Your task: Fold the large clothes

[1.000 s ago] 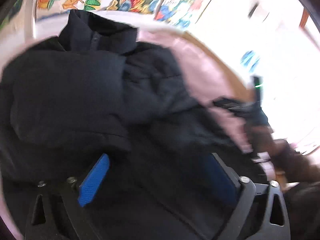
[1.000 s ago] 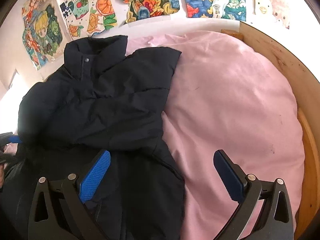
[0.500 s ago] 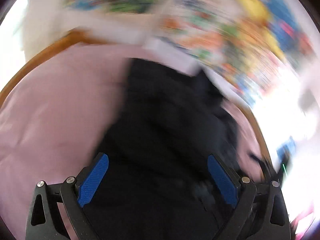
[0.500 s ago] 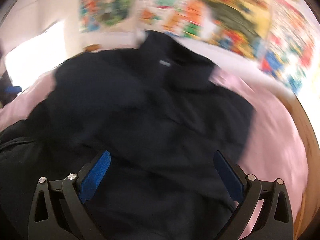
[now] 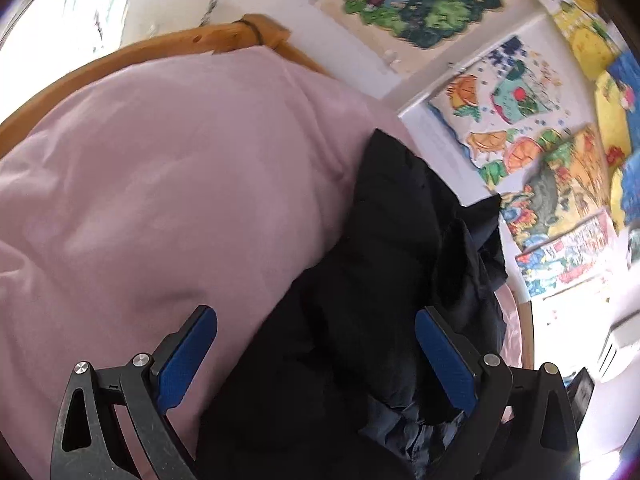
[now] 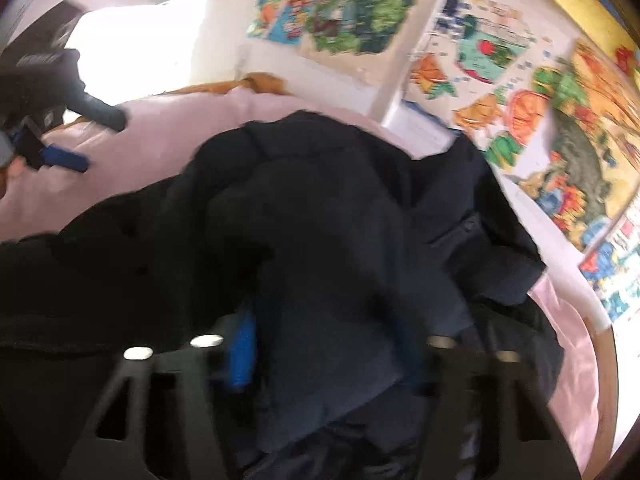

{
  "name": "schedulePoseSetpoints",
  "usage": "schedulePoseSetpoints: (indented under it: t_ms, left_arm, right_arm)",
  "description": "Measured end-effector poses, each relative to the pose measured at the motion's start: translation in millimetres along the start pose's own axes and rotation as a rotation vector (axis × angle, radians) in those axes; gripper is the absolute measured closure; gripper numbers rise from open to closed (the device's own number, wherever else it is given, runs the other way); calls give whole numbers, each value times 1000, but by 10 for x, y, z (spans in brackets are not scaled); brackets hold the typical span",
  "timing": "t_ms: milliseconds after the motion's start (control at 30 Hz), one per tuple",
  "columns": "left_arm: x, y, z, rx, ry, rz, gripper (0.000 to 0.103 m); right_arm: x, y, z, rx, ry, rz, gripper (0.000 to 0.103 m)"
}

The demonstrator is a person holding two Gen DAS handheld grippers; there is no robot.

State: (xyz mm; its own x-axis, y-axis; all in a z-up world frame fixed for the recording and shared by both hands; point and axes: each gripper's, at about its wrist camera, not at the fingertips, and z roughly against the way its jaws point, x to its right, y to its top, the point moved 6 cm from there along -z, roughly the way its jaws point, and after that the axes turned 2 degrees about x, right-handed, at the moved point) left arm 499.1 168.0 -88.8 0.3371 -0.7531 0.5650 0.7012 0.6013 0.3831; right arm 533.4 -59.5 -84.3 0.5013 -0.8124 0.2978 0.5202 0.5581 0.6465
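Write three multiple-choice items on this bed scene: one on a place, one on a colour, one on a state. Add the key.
1. The dark jacket lies
A. on a chair
B. on the pink bedcover
C. on the floor

2. The pads of the left tongs are
A. red
B. green
C. blue

3. The left tongs are
A. open, holding nothing
B. shut on a poster
C. shut on a pillow

Key:
1 B, pink cloth shows all round the jacket.
2 C, both pads show blue in the left wrist view.
3 A, the pads stand wide apart with nothing gripped between them.
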Motion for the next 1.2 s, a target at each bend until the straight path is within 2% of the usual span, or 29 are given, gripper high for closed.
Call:
schedulePoseSetpoints:
  t_ms: [33,100,200,300,367,433,567,633,700,800,867,900,967,1000,1033,1133,1200]
  left_arm:
    - [43,-2,18,11,-8,-25,3]
    - [157,21,31,24,-31,-72,3]
    - [349,-23,47,40,-55,-161,3]
    - [529,-87,-60,38,-19,-263,3]
    - [612,-122,-175,23,18,-314,3]
    - [694,-168,-330,-3,54,-364,3]
    - [771,-243,-547,-46,109,-421,3]
    - [786,-264,-610,-55,137,-446,3]
    - [794,-266,-651,-50,170,-469,3]
    - [802,-268,-733,-53,217,-498,3]
    - [827,-275,-791,-54,235,-514,3]
    - [848,-282,-827,-55,241,-524,3]
    - [888,-302,-850,-56,230,-535,3]
    - [912,-307,-831,-44,215,-539,3]
    - [955,-306,-795,-19,192,-543,3]
    - [1085,-276,-670,54,141,-568,3]
    - [1162,-243,-658,87,154,-593,3]
  right_arm:
    - [102,1,37,14,0,-33,78]
    - [338,-40,151,54,-30,-80,85]
    - [778,-237,469,131,-75,-166,89]
    - [1222,-630,623,120,-84,-290,89]
    - [1462,-976,600,51,-14,-403,81]
    - [1665,-1370,561,-29,5,-495,56]
    - [1883,-1953,522,-128,111,-629,52]
    - [1966,-2175,550,-155,145,-703,44]
    - [2085,-2329,575,-150,158,-758,44]
    - [2357,-2435,603,-119,129,-885,43]
    - [2441,-2413,474,-104,169,-951,44]
    - [2469,-2371,374,-99,201,-975,45]
    - [2488,-2304,206,-107,208,-978,61]
    - [2459,-2249,140,-113,196,-969,82]
    - [2457,-2191,103,-118,165,-955,96]
    - [2443,-2009,280,-60,78,-844,99]
    - [2471,-1863,377,-26,-10,-752,99]
